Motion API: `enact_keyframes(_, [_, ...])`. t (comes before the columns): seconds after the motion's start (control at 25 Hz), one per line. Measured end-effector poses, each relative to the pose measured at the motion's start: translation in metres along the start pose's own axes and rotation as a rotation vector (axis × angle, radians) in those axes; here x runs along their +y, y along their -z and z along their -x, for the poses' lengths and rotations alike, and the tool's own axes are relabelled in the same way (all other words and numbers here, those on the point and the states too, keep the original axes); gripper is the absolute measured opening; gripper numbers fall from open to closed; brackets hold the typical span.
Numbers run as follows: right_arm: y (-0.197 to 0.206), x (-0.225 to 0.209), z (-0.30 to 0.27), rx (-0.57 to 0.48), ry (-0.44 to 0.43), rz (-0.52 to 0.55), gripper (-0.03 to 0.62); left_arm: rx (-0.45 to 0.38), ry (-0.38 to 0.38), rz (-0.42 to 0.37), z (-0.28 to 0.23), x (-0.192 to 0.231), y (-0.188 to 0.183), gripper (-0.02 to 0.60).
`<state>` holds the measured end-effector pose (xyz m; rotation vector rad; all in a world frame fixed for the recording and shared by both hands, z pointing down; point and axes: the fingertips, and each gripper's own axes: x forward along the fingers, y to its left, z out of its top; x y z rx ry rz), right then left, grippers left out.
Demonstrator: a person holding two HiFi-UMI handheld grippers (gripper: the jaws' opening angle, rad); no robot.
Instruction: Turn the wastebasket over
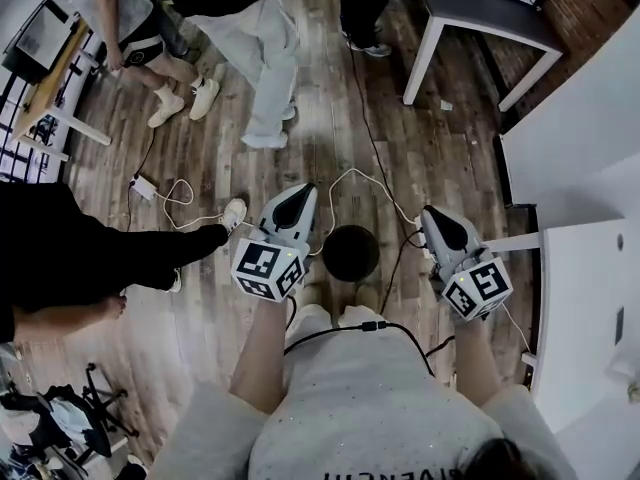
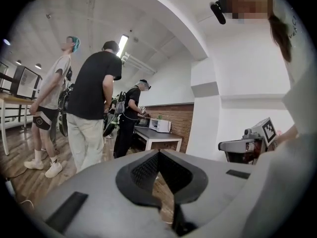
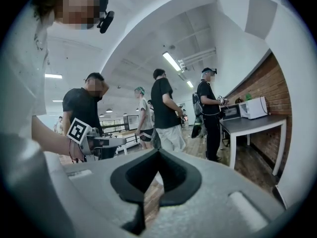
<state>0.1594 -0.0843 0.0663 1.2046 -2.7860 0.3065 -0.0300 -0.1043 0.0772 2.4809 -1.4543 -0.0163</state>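
On the floor (image 1: 230, 148) at your 12 o'clock sits the wastebasket (image 1: 350, 253).
Your left hand-held gripper (image 1: 300, 193) at its 9 o'clock and right hand-held gripper (image 1: 433, 213) at 3 are closed, empty; you're likely approaching, so open them next.

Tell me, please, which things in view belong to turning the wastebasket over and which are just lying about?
Job in hand:
dark round wastebasket
left gripper, jaws shut, empty
right gripper, jaws shut, empty

Just lying about:
white power adapter with its cable
dark-topped table with white legs
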Motion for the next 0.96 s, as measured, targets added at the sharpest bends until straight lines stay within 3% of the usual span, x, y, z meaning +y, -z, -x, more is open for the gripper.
enact_keyframes(0.72, [0.001,-0.015,0.029,0.013,-0.066,0.018,0.000,-0.027,-0.054,0.003,-0.004,-0.034,0.001,-0.002])
enact_keyframes(0.96, [0.013,-0.022,0.053,0.006,-0.073,0.004,0.000,-0.016,-0.071,-0.001,0.002,-0.056,0.016,-0.002])
